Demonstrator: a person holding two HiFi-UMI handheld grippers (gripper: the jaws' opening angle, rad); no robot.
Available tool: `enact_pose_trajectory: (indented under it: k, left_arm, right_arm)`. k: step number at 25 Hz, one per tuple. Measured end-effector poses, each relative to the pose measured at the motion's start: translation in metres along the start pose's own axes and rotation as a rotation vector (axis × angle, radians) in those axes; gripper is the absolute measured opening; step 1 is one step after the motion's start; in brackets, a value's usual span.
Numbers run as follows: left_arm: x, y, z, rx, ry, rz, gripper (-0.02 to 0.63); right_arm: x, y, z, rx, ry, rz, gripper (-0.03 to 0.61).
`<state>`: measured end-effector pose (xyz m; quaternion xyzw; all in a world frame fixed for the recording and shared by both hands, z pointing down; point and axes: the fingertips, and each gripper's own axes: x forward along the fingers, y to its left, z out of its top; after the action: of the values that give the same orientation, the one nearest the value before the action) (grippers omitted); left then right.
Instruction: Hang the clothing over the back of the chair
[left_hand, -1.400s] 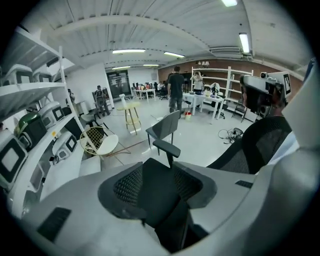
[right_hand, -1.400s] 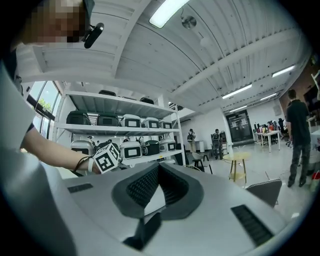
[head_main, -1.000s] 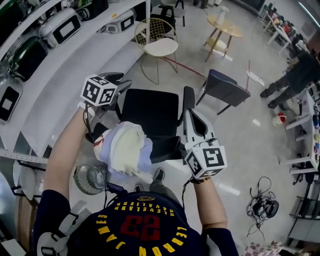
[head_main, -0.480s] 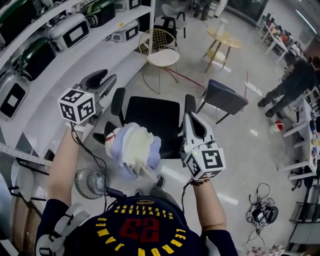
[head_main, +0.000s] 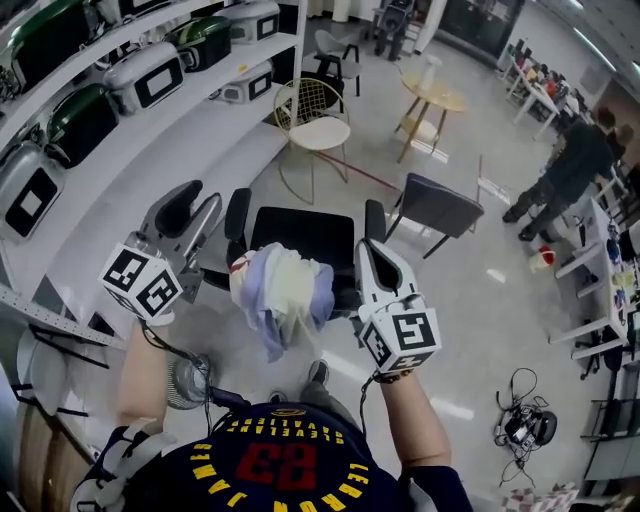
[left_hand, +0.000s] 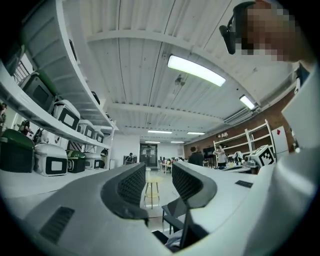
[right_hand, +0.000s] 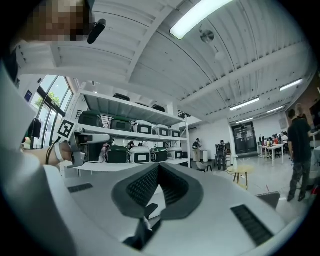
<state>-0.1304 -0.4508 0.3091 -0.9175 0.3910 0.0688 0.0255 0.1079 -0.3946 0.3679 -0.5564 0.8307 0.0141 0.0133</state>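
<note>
The clothing (head_main: 283, 290), a bunched cream and lavender garment with a red patch, lies over the near edge of the black office chair (head_main: 305, 235), where its back is. Neither gripper holds it. My left gripper (head_main: 197, 203) is off to the garment's left with its jaws apart; in the left gripper view (left_hand: 159, 182) a gap shows between them, and a scrap of the clothing (left_hand: 172, 243) shows low in the frame. My right gripper (head_main: 368, 248) stands just right of the garment by the chair's armrest. Its jaws (right_hand: 159, 167) meet at the tips with nothing seen between them.
White shelves (head_main: 130, 140) with boxy appliances run along the left. Beyond the chair stand a wire chair (head_main: 315, 105), a round wooden table (head_main: 432, 98) and a dark blue chair (head_main: 440, 205). A person (head_main: 570, 165) stands far right. A fan (head_main: 185, 380) and cables (head_main: 525, 420) lie on the floor.
My left gripper has drawn back left and toward me, away from the garment. The garment now sits higher, over the chair's near edge. The right gripper has hardly moved.
</note>
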Motion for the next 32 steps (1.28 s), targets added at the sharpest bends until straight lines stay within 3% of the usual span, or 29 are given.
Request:
enact_pose_trajectory:
  k: [6,13,20,32]
  left_arm:
    - [-0.04,-0.04,0.019,-0.043,-0.076,-0.048,0.165]
    - [-0.068,-0.078,0.025,-0.061,-0.126,-0.067,0.004]
    - [-0.07,-0.099,0.028,-0.073,-0.133,-0.046,0.003]
    - [-0.051,-0.141,0.025,-0.085,-0.123,-0.038,0.003]
  right_arm:
    - [-0.021,0.03,0.002,-0.006,0.009,0.0,0.008]
    - [-0.031,0.057,0.013,-0.031,-0.007,0.057,0.008]
    - [-0.04,0.066,0.026,-0.041,-0.051,0.143,0.008]
    - [-0.061,0.037,0.035,-0.019,-0.074,0.165,0.008]
